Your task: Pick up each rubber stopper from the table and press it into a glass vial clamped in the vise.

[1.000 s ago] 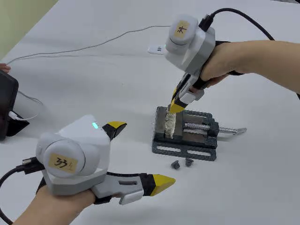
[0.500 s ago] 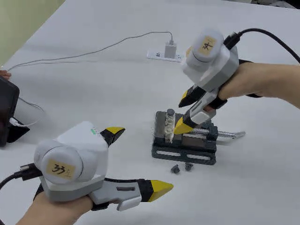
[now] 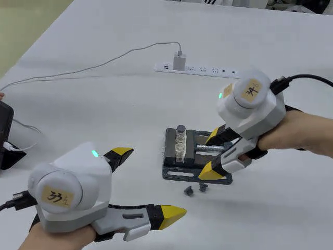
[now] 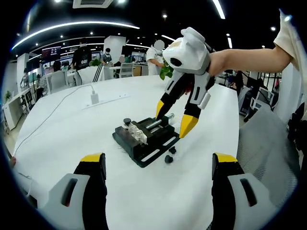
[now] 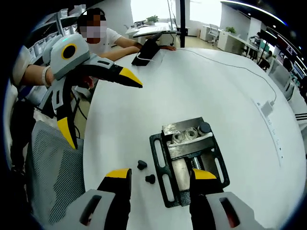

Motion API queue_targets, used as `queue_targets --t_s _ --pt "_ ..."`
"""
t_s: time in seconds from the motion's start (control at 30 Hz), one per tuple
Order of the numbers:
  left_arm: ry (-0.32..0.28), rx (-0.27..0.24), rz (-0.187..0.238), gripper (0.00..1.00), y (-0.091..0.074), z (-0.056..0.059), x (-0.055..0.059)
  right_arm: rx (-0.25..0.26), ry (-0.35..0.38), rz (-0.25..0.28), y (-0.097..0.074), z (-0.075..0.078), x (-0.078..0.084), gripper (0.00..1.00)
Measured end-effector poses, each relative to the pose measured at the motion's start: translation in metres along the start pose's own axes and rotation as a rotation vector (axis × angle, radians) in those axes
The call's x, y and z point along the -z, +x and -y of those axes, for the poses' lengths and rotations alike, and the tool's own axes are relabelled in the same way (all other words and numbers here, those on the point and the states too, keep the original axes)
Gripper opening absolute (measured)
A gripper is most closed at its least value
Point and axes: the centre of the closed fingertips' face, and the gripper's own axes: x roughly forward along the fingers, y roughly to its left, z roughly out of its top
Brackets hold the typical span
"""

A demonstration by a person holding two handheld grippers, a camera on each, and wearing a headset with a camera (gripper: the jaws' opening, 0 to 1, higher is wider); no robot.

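Table (image 3: 104, 109): white, wide.
Middle: black vise (image 3: 174, 172), two dark stoppers (image 3: 189, 191) just beside it.
Far side: power strip (image 3: 208, 69), cable (image 3: 93, 66).

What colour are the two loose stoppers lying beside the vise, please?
The stoppers are dark grey, almost black, clearest in the right gripper view.

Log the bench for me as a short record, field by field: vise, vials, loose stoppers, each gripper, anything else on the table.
vise: black, standing on the white table, clamping the vials
vials: three in a row; the end one has a dark stopper in it, two are open
loose stoppers: two, on the table beside the vise base
left gripper: open, empty, held away from the vise
right gripper: open, empty, by the vise's screw end
other: power strip with a charger plugged in
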Motion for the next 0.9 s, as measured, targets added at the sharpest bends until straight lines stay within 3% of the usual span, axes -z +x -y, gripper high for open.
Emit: queue_targets --t_s 0.5,0.67,0.9 --pt "-0.005 0.003 -0.014 0.90 -0.003 0.006 0.008 0.045 0.027 0.054 0.011 -0.022 0.031 0.35" --pt "-0.011 0.002 -0.017 0.90 -0.003 0.008 0.010 0.062 0.047 0.068 0.016 -0.020 0.037 0.27" --pt "-0.017 0.001 -0.023 0.89 -0.003 0.009 0.014 0.070 0.046 0.102 0.019 -0.015 0.031 0.15"
